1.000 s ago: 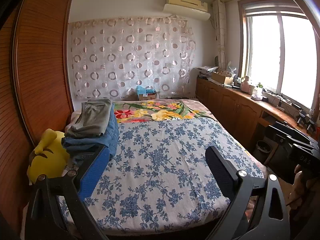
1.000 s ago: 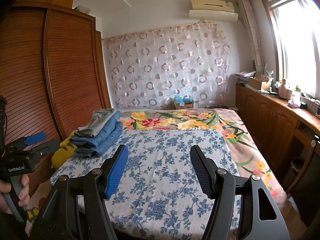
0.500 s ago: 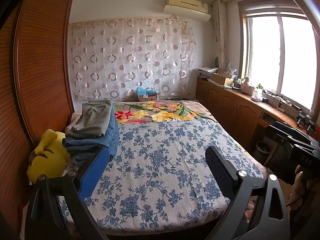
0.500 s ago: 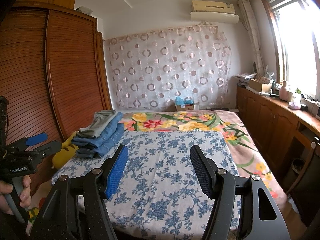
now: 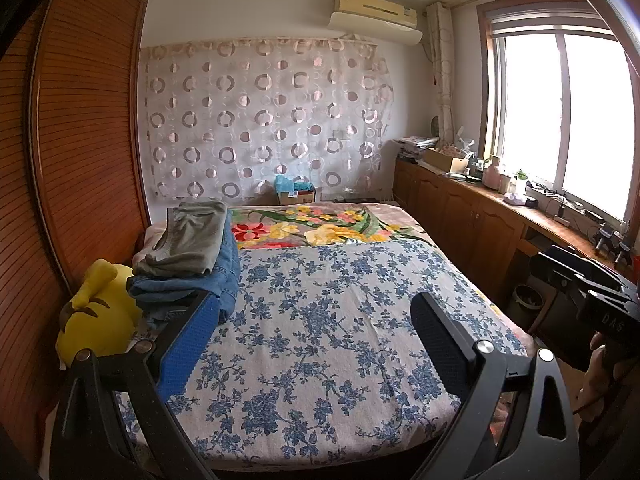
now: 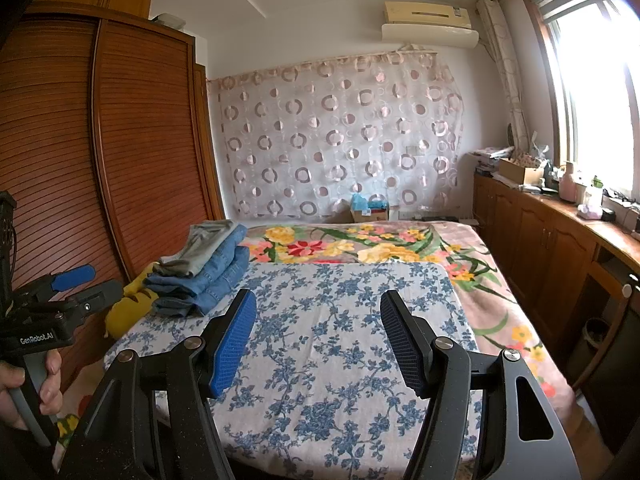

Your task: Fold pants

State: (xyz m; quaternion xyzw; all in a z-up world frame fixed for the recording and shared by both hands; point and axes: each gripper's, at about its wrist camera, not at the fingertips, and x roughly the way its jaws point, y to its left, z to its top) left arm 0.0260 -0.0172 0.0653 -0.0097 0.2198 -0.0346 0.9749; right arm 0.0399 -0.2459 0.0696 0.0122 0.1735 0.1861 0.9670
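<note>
A stack of folded pants [image 5: 188, 256] lies at the bed's left edge: a grey-green pair on top of blue jeans. It also shows in the right wrist view [image 6: 204, 268]. My left gripper [image 5: 316, 332] is open and empty, held above the near end of the bed, right of the stack. My right gripper [image 6: 318, 332] is open and empty over the blue floral sheet [image 6: 340, 320]. The left gripper's body [image 6: 48, 316] shows at the right wrist view's left edge, in a hand.
A yellow plush toy [image 5: 96, 316] sits beside the stack, against the wooden wardrobe [image 5: 80, 160]. A flowered blanket [image 5: 320, 228] covers the bed's far end. Wooden cabinets [image 5: 480, 220] with clutter run along the right wall under the window. A bin [image 5: 528, 300] stands by them.
Both grippers have drifted very slightly; the view is almost the same. Jaws stay open and nothing on the bed has moved.
</note>
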